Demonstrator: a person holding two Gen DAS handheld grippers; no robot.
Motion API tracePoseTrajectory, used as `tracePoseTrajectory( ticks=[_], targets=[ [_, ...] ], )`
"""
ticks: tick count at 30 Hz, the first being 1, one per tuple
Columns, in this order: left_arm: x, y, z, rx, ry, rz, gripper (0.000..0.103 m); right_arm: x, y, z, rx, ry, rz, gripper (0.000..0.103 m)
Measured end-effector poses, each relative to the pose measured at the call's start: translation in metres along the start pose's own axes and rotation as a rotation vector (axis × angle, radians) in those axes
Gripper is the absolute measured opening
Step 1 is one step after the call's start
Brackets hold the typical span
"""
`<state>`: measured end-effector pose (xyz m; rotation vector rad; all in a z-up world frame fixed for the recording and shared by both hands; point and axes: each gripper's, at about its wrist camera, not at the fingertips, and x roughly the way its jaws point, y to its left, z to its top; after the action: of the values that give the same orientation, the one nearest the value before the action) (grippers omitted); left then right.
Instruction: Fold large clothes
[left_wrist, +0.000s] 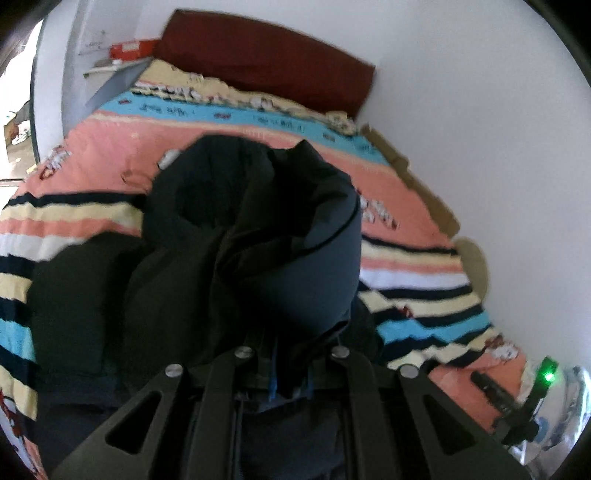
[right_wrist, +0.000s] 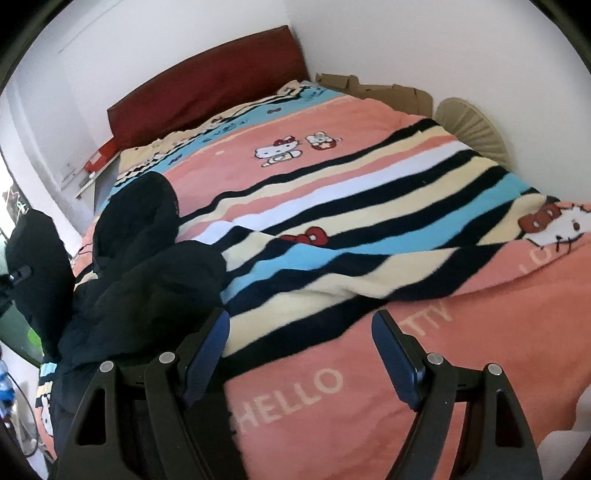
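The left gripper is clamped on the black jacket, bunched on the bed; the right gripper (pads apart, empty) has it to its left.

We counted one black padded jacket heaped on the near left of the bed, and one striped Hello Kitty blanket spread under it. One dark red headboard stood at the far end. One red box sat far left. One flattened cardboard piece and one beige fan lay far right. Two grippers showed: the left gripper and the right gripper.
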<state>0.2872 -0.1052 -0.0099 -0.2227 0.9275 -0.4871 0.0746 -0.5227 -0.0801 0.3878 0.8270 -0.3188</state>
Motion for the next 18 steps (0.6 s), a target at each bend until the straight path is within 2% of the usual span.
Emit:
tracePoseTrajectory(
  ticks=[10,14,18],
  targets=[
    [0.088,0.001,-0.068,0.038,0.174,0.079,0.01,0.015,-0.013,-0.009,0.021,0.032,-0.006,0.079],
    [0.095,0.006,-0.083,0.044,0.18,0.088,0.012,0.019,-0.011,-0.013,0.019,0.046,-0.005,0.079],
    [0.086,0.006,-0.08,0.048,0.179,0.067,0.016,0.018,-0.006,-0.013,0.014,0.046,-0.002,0.079]
  ],
)
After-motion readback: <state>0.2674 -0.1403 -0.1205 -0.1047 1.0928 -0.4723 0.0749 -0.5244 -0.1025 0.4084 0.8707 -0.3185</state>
